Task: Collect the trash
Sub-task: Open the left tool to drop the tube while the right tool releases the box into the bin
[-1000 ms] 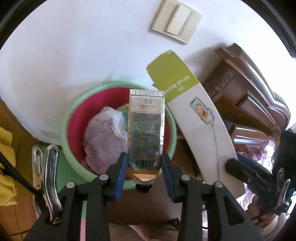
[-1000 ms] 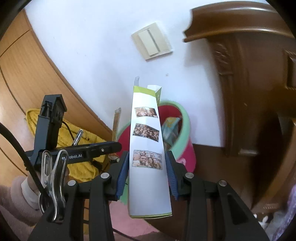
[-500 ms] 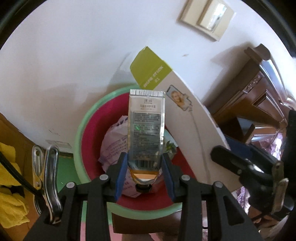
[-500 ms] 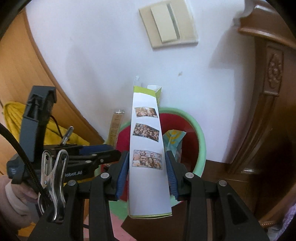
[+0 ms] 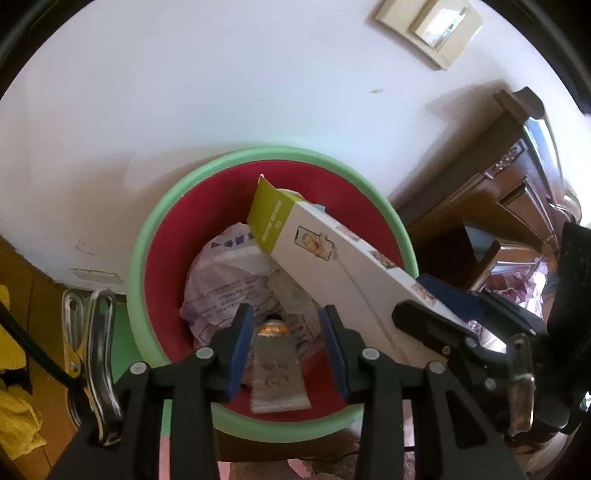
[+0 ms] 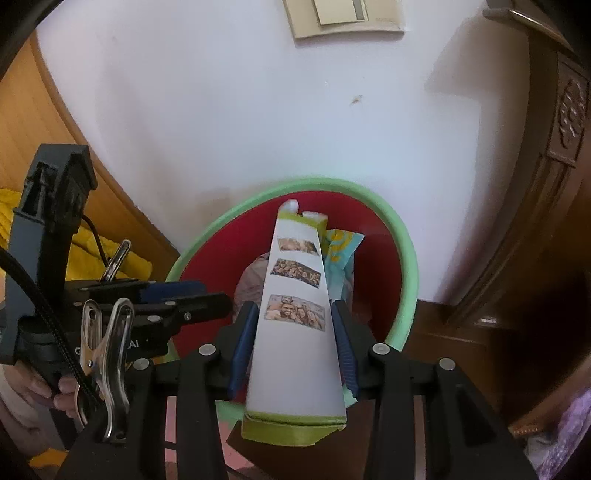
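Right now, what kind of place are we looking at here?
Probably a room in a home: a wall light switch, carved dark wooden furniture, and a green-rimmed trash bin standing against the white wall.

The bin (image 5: 147, 236) has a mint-green rim and a deep red inside. The long box (image 6: 295, 325) is white with lime-green ends and a column of small photo prints down one face (people's faces, mostly). A silver tube (image 5: 275, 376) carries grey print and an orange band near its neck. The crumpled wrapper (image 5: 229, 280) is white with blue lettering. Both tongs are black with blue pads (image 5: 240, 354). The wall (image 6: 221, 110) is white, its switch plate (image 6: 343, 16) beige.
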The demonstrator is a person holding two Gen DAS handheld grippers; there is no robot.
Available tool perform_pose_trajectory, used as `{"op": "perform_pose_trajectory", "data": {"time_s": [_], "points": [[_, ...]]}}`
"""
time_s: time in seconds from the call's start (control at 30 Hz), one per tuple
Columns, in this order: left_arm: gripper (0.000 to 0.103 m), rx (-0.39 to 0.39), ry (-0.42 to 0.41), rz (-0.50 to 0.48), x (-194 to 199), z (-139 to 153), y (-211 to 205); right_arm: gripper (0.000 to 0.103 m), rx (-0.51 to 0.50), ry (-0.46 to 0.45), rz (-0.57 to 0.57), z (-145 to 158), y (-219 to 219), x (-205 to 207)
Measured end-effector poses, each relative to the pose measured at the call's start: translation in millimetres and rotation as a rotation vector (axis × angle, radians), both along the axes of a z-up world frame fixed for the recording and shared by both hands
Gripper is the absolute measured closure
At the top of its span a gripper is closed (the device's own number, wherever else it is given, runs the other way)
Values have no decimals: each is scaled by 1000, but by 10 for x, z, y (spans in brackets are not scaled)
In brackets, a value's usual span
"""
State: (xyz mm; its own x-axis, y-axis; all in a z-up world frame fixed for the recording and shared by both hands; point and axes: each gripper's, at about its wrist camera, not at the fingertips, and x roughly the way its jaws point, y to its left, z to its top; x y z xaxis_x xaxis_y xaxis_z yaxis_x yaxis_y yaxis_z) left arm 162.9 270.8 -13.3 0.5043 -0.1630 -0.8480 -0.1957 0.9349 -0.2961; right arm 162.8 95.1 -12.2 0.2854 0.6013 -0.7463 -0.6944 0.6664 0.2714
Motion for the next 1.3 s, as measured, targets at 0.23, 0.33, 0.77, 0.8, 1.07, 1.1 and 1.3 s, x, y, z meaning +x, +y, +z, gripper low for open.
{"op": "perform_pose_trajectory", "data": {"time_s": [0.23, 0.33, 0.77, 0.8, 1.07, 1.1, 1.3], "points": [[64, -23, -15, -12, 3, 70, 23, 61, 0, -6, -18, 148, -90, -108], [64, -23, -15, -19, 16, 71, 21, 61, 7, 3, -37, 196, -133, -126], [64, -25, 1, -13, -14, 14, 115, 67, -29, 60, -18, 178, -20, -26], [64, -26, 3, -11, -13, 4, 124, 67, -53, 51, -7, 170, 36, -12], [64, -24, 17, 6, -42, -59, 179, 67, -140, 47, 37, -1, 403, 166], [64, -24, 17, 7, -40, -62, 186, 67, -146, 52, 36, -25, 436, 196], [64, -25, 14, 21, -59, -65, 211, 80, -228, 130, 32, -324, 626, 292]]}}
